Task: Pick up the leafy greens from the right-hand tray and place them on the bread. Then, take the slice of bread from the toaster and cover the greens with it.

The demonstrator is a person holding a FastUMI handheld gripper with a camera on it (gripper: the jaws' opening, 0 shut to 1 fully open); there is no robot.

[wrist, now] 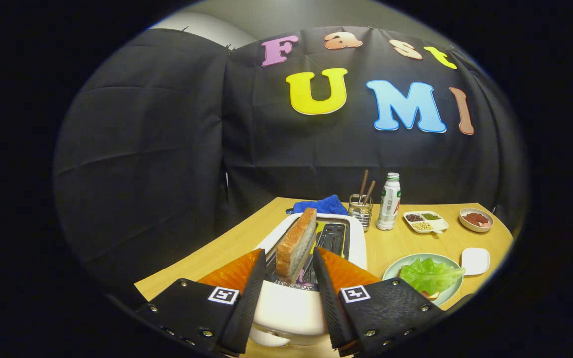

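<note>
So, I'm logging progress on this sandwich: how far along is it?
Done: the leafy greens lie on the bread on the green plate. In hand: the gripper is open, its fingers flanking the bread slice standing in the toaster, not pressing on it. Left: grip the slice, lift it and cover the greens.

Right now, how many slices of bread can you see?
2. One bread slice stands in the toaster, between the open jaws. A second peeks from under the lettuce on the green plate; more may be hidden.

You've got no readable text here: the bottle label is too small to make out, and the square markers carry only patterns.
</note>
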